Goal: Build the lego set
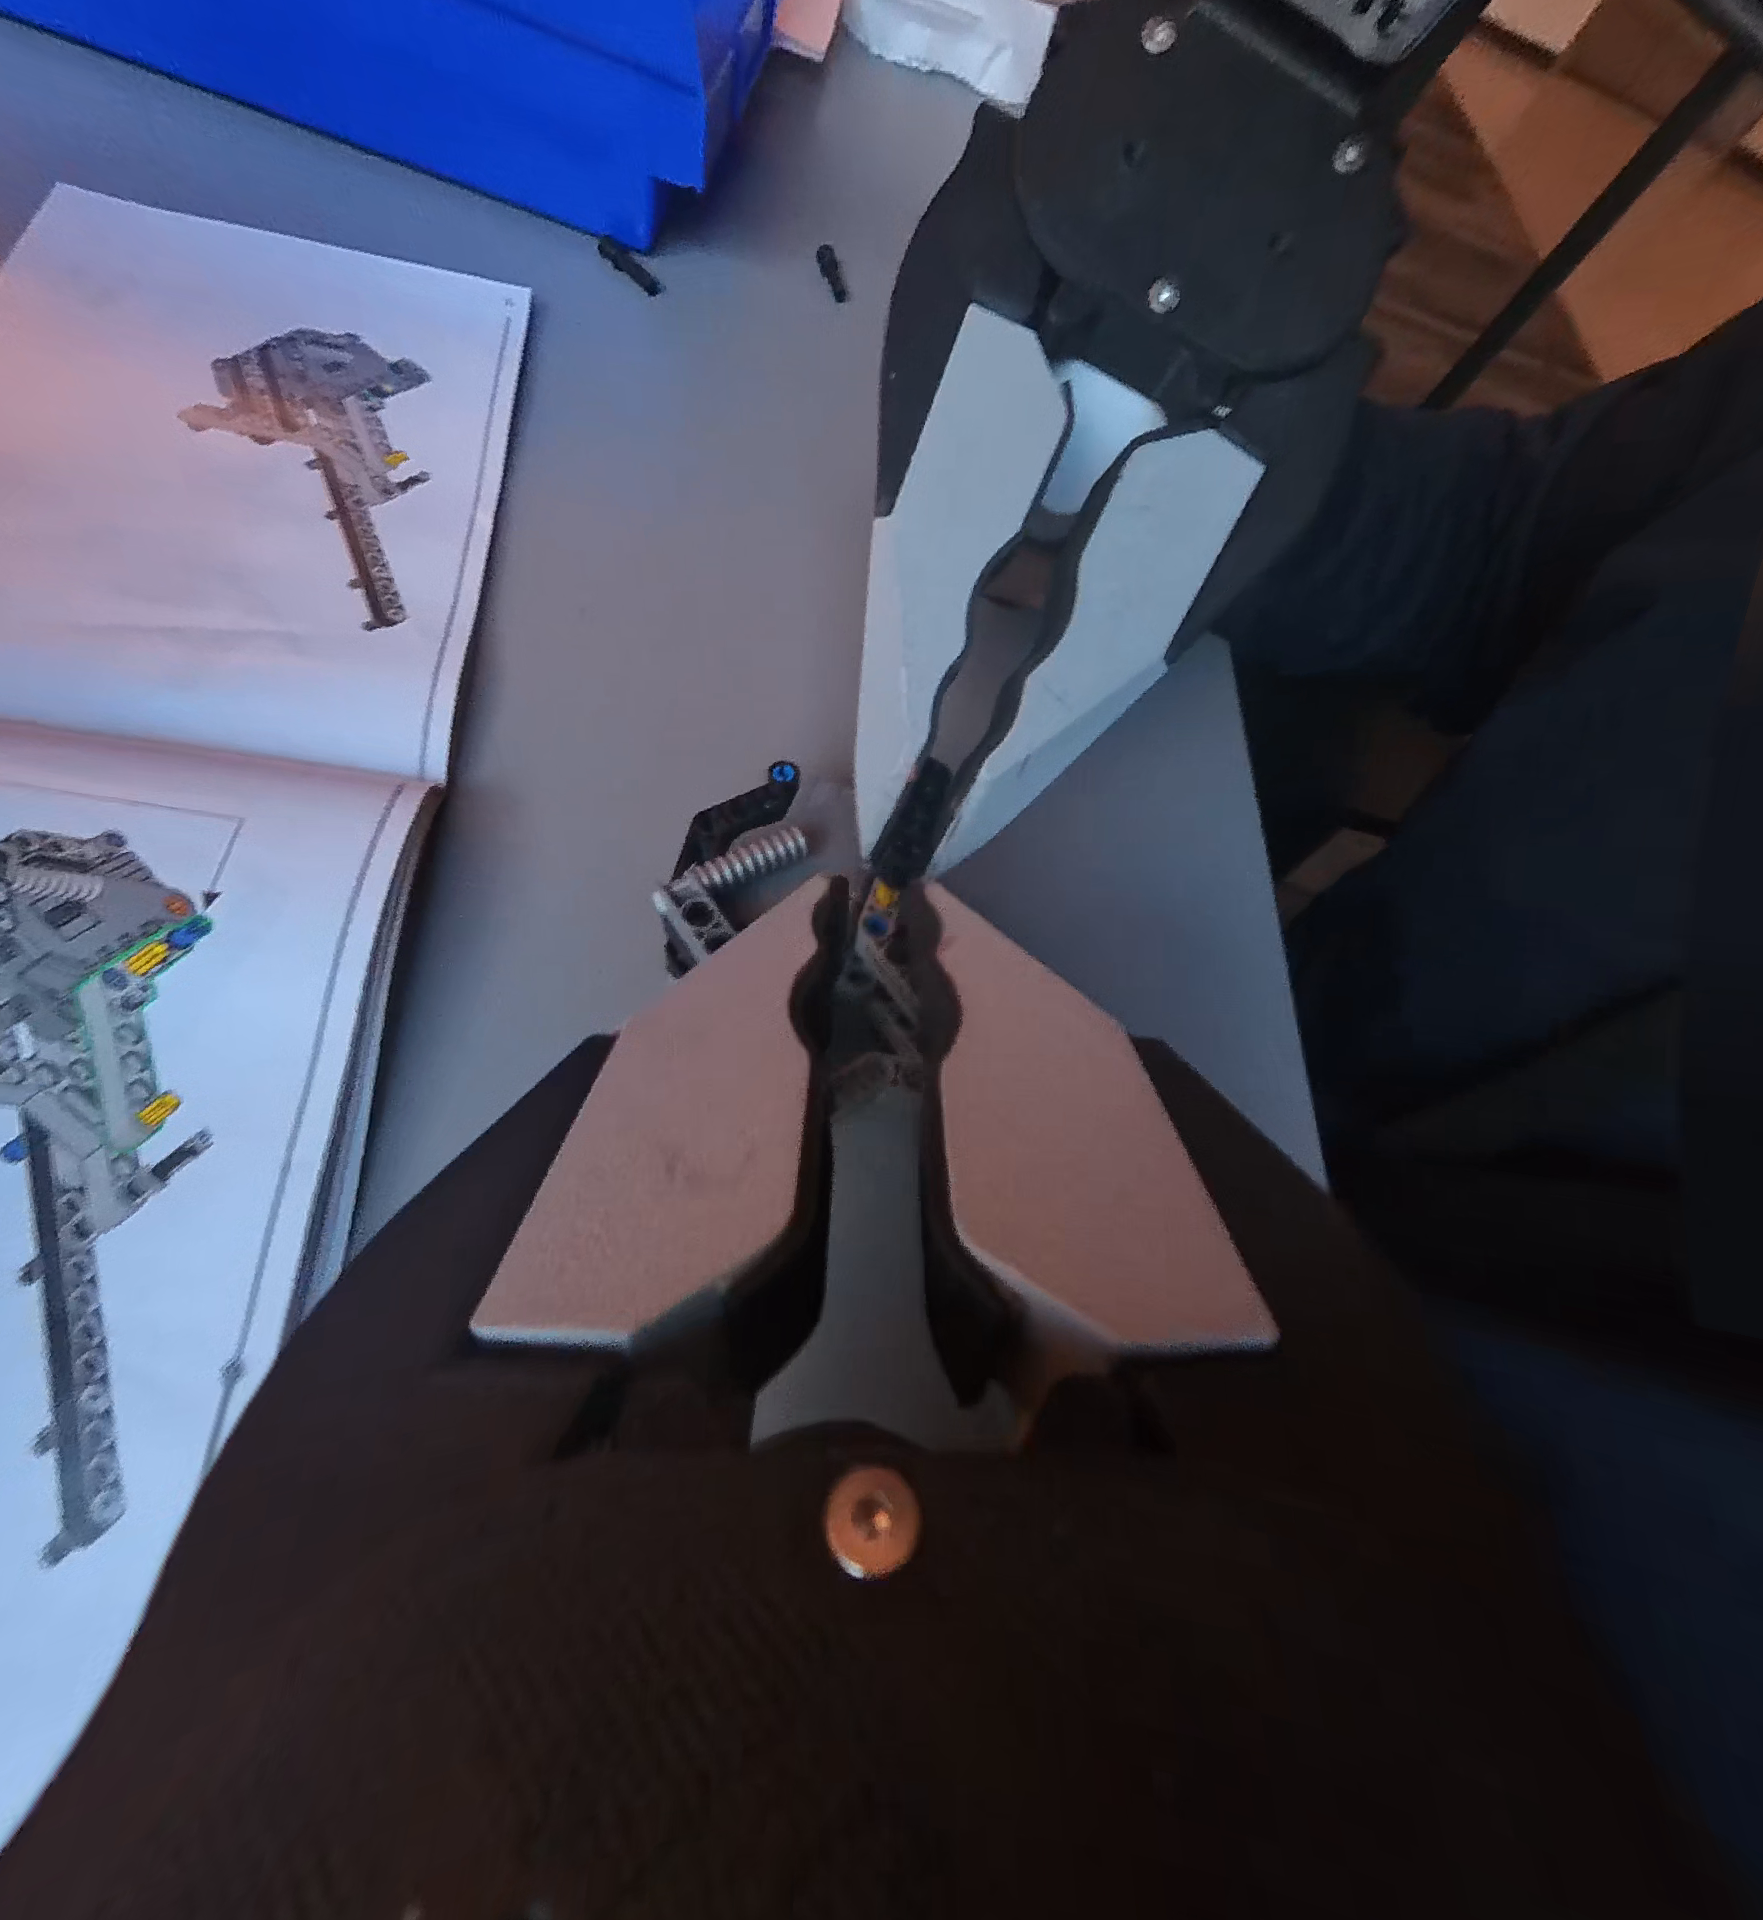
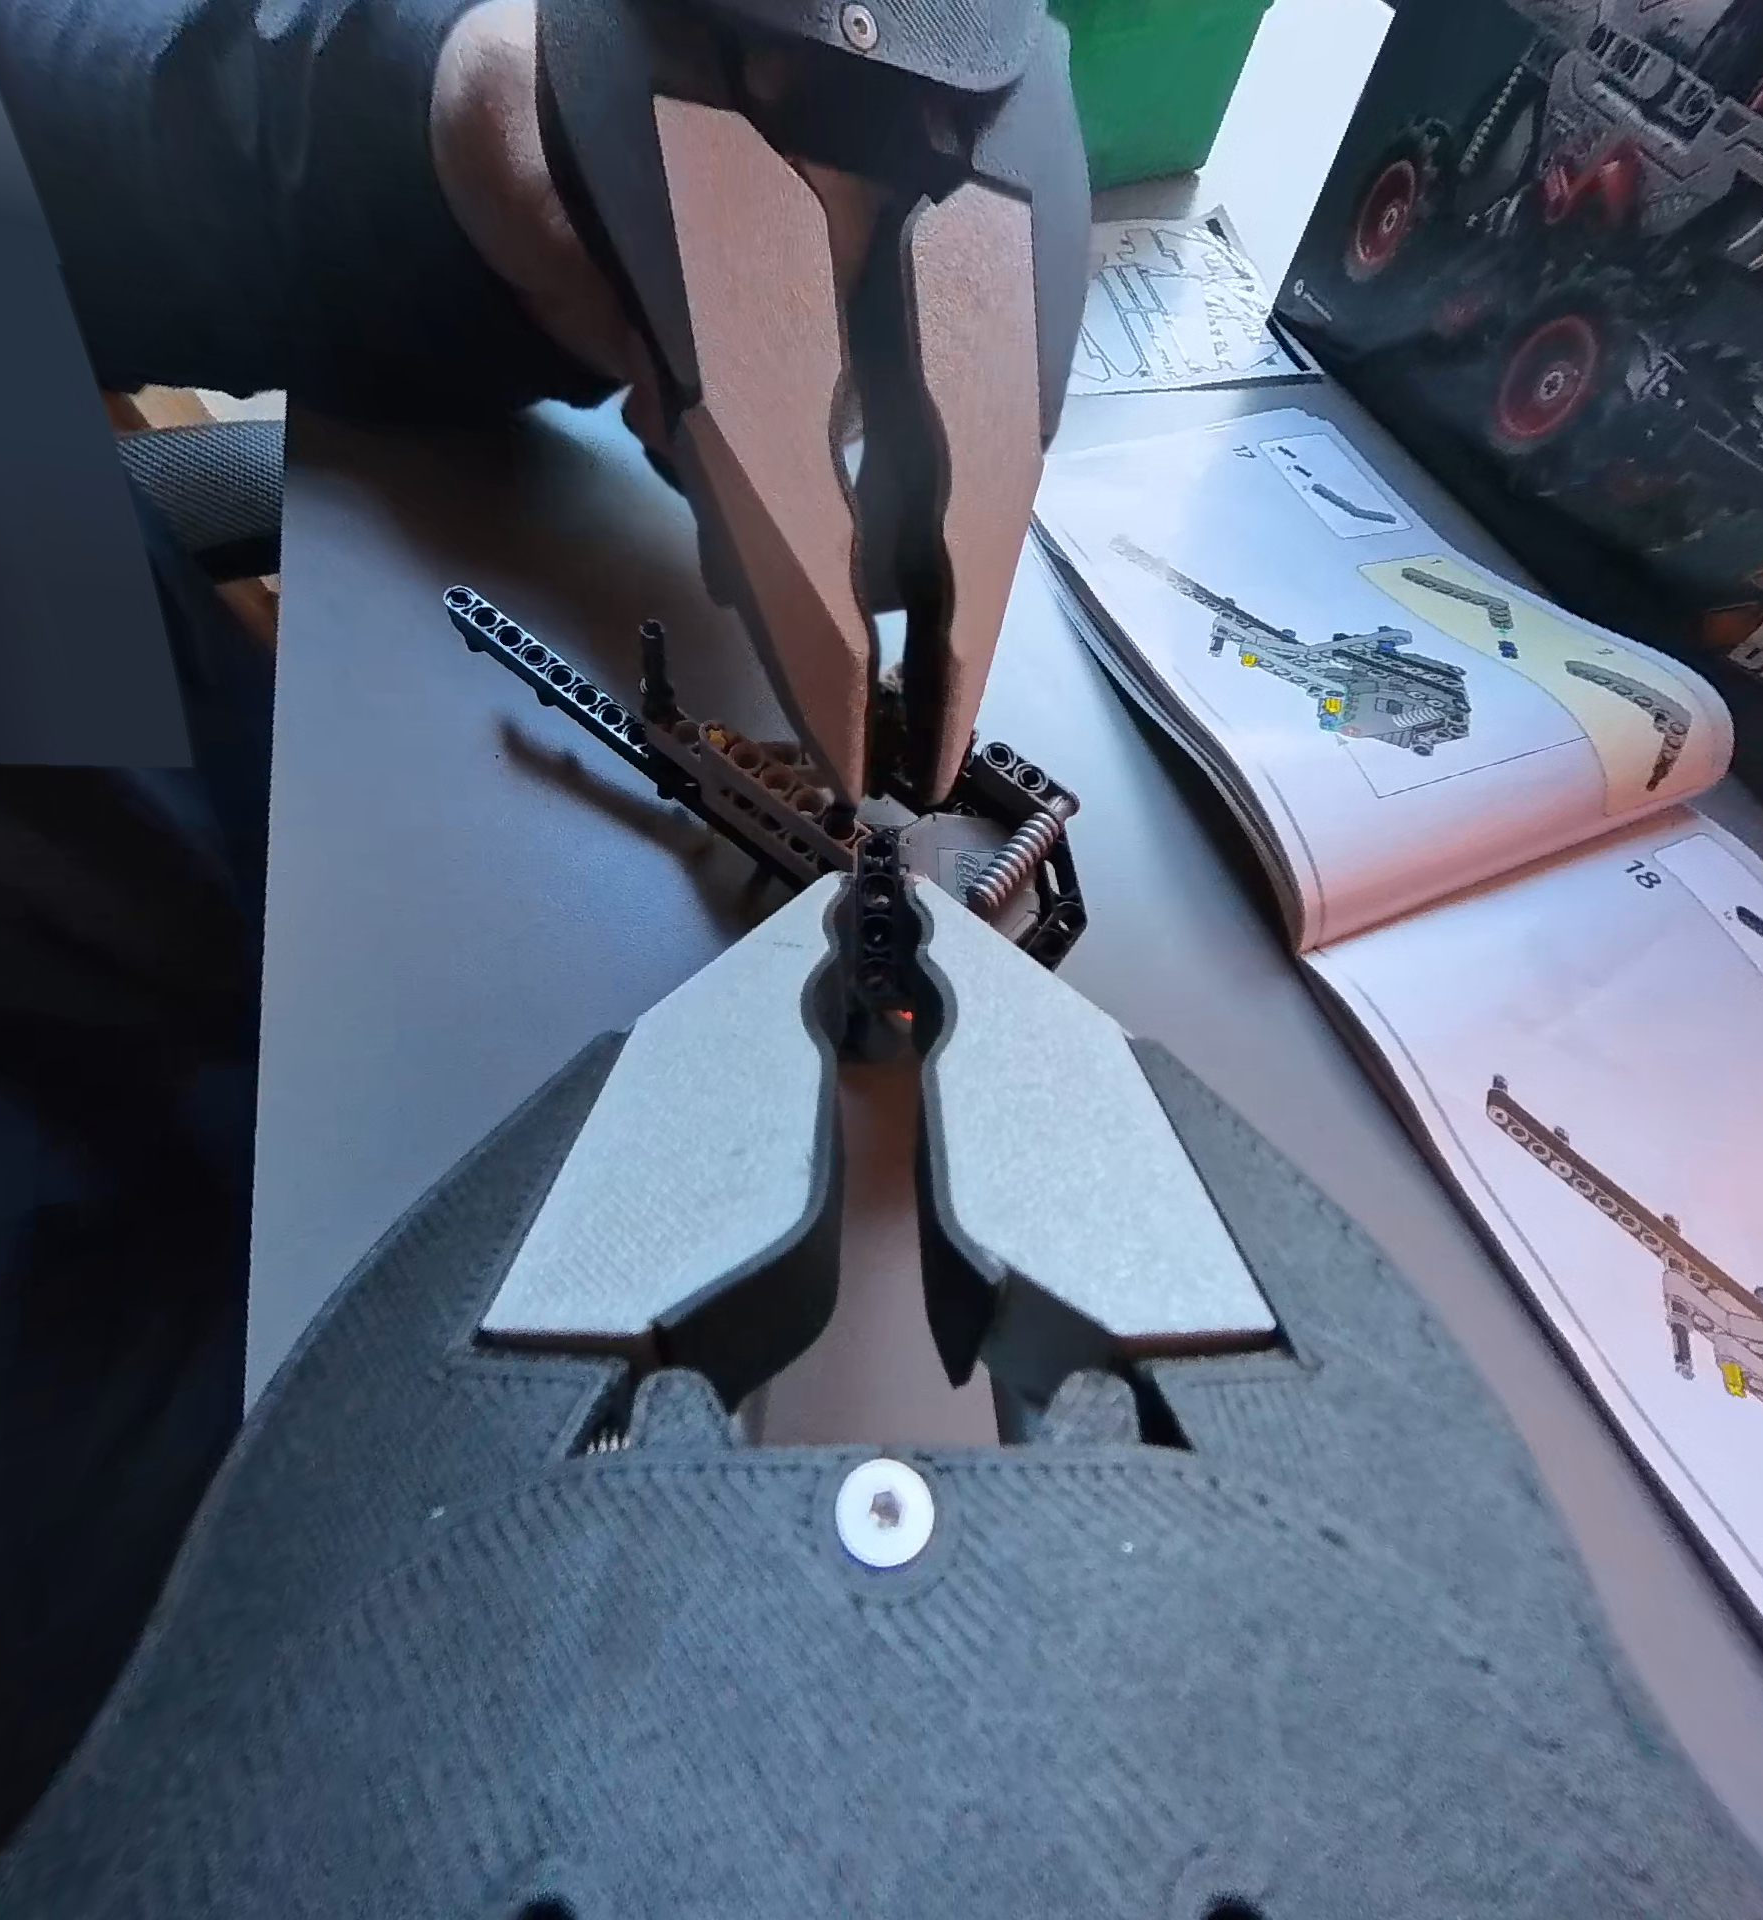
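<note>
The partly built lego assembly lies on the grey table: a long black beam (image 2: 544, 665), a grey beam (image 2: 752, 781), a metal spring (image 2: 1012, 862) and a black frame (image 2: 1059, 894). My left gripper (image 1: 877, 906) is shut on the grey part of the assembly (image 1: 864, 982); it enters the right wrist view from above (image 2: 892, 792). My right gripper (image 2: 882, 883) is shut on a short black beam (image 2: 877, 925) and holds its end against the assembly, tip to tip with the left gripper. It shows in the left wrist view (image 1: 903, 864) with the black beam (image 1: 916, 821). The spring (image 1: 757, 858) sticks out to the left.
An open instruction booklet (image 1: 181, 623) lies to the left, also shown in the right wrist view (image 2: 1479, 727). A blue box (image 1: 441, 94) and two loose black pins (image 1: 631, 268) (image 1: 832, 272) are behind it. The set's box (image 2: 1635, 260) and a green bin (image 2: 1157, 83) stand farther off. The table edge (image 1: 1261, 831) is close. The tips of both grippers are at nearly the same place.
</note>
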{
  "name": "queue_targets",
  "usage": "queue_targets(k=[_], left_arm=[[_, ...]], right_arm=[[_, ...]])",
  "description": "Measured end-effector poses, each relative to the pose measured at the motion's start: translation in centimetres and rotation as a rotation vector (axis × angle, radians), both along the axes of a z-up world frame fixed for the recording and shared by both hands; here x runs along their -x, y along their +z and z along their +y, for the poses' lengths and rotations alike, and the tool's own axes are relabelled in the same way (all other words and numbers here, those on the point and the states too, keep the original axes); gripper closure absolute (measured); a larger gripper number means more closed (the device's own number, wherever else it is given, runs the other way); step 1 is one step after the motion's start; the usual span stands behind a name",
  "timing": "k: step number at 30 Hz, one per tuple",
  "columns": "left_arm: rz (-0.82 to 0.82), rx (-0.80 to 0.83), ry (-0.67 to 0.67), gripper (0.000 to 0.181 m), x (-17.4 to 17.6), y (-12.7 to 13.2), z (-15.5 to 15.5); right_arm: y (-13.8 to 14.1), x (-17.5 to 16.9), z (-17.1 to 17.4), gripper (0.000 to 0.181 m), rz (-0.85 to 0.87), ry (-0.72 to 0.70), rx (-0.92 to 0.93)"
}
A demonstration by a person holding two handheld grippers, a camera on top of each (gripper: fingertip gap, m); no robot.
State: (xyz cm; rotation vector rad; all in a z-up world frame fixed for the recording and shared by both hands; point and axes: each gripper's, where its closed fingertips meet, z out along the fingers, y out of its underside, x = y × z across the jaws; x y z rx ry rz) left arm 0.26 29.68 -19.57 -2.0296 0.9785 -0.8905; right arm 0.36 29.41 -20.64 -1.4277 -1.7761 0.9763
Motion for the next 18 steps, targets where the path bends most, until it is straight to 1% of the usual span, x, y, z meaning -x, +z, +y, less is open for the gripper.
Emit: queue_targets(k=[2,5,15,18], left_arm=[[-0.027,0.020,-0.014,0.173,-0.48,0.04,-0.08],[-0.023,0.028,-0.028,0.173,-0.81,-0.26,-0.20],[-0.004,0.015,-0.037,0.176,-0.99,-0.45,-0.23],[-0.026,0.025,-0.034,0.177,-0.88,-0.12,-0.17]], right_arm=[[0.01,0.00,-0.02,0.177,0.000,0.002,0.008],[0.06,0.05,-0.07,0.177,0.003,0.002,0.013],[0.03,0.00,-0.13,0.176,-0.001,0.010,0.019],[0.54,-0.15,-0.01,0.176,0.023,0.011,0.026]])
